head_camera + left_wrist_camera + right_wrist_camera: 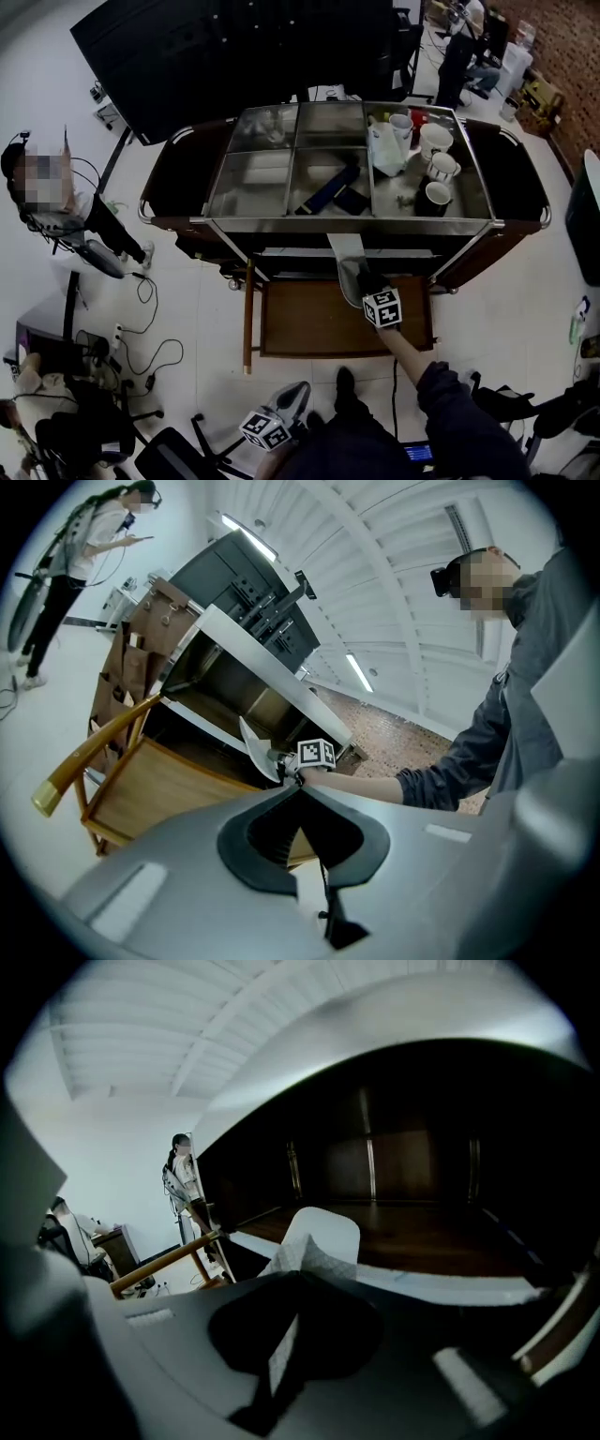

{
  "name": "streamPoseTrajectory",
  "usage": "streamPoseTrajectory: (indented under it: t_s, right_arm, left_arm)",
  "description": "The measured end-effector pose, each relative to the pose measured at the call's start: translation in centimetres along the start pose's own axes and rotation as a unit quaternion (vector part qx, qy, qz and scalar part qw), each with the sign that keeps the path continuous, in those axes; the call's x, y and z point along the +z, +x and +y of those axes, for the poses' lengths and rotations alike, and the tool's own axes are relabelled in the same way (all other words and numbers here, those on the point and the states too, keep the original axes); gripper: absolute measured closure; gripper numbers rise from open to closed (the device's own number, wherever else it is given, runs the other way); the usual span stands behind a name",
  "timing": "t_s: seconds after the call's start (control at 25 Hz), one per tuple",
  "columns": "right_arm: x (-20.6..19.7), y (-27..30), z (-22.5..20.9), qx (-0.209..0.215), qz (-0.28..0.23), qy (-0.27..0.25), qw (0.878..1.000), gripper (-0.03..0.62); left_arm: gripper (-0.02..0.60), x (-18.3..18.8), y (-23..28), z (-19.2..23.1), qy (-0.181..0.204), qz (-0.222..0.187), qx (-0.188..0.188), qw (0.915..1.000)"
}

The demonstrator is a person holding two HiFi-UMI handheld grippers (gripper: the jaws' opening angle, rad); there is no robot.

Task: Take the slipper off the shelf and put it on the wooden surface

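Note:
A white slipper (347, 251) sticks out from the dark shelf under the cart's steel top (253, 192), its near end over the wooden surface (300, 323). My right gripper (362, 279) is shut on that end, and its marker cube (382, 307) is just behind. In the right gripper view the slipper (317, 1239) runs from the pinched jaws (295, 1277) into the shelf. My left gripper (281, 412) hangs low beside my body, shut with nothing in it. The left gripper view, past its own jaws (300, 791), shows the slipper (253, 747) and the wooden surface (159, 785).
Cups (437, 169) and a white jug (386, 148) stand on the cart top at the right. A person (56, 202) stands at the left. Cables (141, 347) and chair bases lie on the floor at lower left. A large dark panel (234, 47) stands behind the cart.

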State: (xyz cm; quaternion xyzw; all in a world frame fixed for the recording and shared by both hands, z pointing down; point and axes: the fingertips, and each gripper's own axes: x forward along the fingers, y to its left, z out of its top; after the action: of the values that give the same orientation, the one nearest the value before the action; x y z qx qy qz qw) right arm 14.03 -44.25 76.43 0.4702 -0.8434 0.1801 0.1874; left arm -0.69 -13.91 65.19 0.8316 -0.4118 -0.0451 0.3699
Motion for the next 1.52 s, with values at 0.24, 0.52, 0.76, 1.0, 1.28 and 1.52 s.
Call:
streamPoseTrajectory:
  t_s: [0.24, 0.52, 0.76, 1.0, 1.28, 1.52]
  right_arm:
    - [-12.4, -8.2, 4.5, -0.038, 0.041, 0.047, 0.997, 0.588]
    - [-18.3, -6.7, 5.4, -0.044, 0.116, 0.077, 0.989, 0.569]
    - [-15.7, -10.1, 9.4, -0.027, 0.077, 0.09, 0.993, 0.503]
    - [-14.8, -18.9, 19.0, 0.04, 0.021, 0.119, 0.992, 0.524]
    - [-16.0, -28.4, 28.4, 0.035, -0.027, 0.166, 0.985, 0.531]
    - [-17.2, -32.8, 32.5, 0.029, -0.033, 0.148, 0.988, 0.546]
  left_arm:
    - [0.565, -1.2, 0.6, -1.8, 0.017, 0.018, -0.049, 0.9985]
    - [0.566, -2.8, -1.6, -2.7, 0.025, 0.039, -0.063, 0.9969]
    - [0.565, -4.1, -4.2, -3.0, 0.017, 0.038, -0.074, 0.9964]
    - [0.565, -5.8, -7.4, -4.6, 0.02, 0.039, -0.101, 0.9939]
    - [0.565, -9.2, -11.3, -6.2, 0.027, 0.043, -0.144, 0.9883]
    - [0.566, -10.0, -12.7, -6.8, 0.021, 0.034, -0.153, 0.9874]
